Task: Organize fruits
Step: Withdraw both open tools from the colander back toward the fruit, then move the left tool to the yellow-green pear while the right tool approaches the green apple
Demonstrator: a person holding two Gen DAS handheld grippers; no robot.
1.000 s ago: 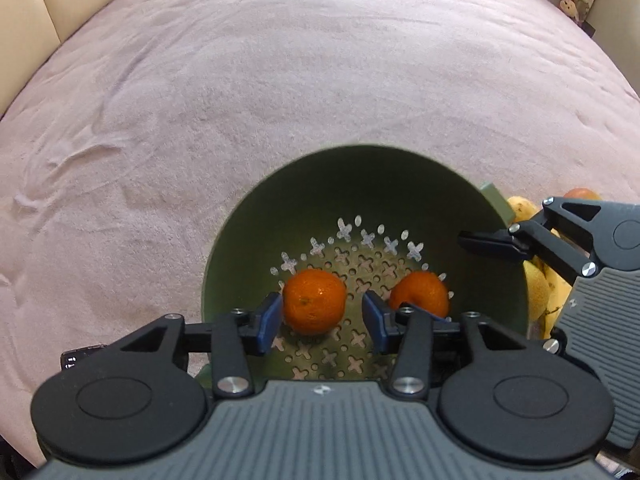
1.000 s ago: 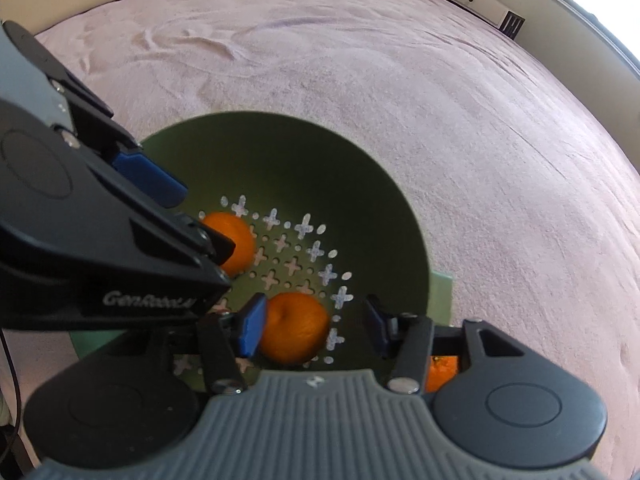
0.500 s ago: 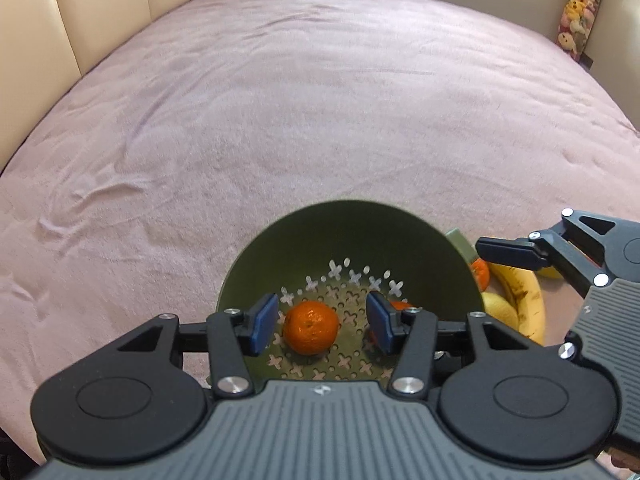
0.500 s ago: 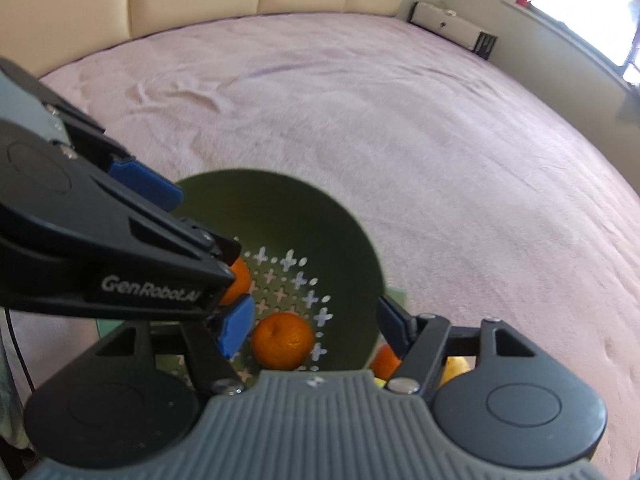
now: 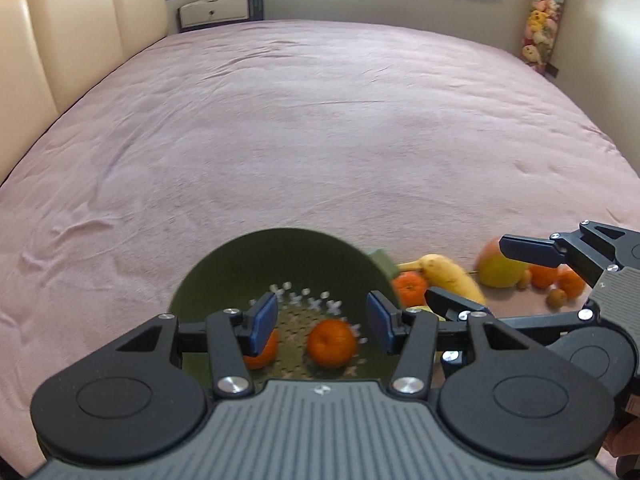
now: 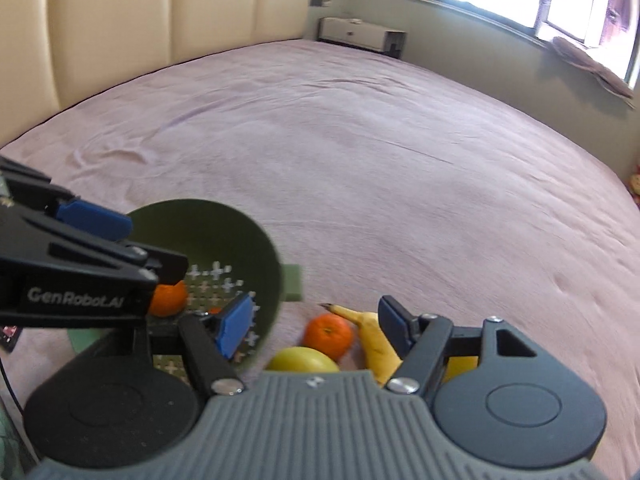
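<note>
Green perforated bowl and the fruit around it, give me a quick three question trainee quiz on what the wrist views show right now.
1. True or false: the round green perforated plastic bowl holds two oranges.
2. Which fruit lies on the pink bedspread touching the loose orange tangerine? A) curved yellow banana B) a red strawberry C) a purple grape
3. Fill in: neither hand-held gripper holds any ____.

Key: 1 true, the centre orange and the half-hidden orange. 2 A. 3 fruit; the left hand-held gripper and right hand-held gripper are empty, the right's jaws opening.
</note>
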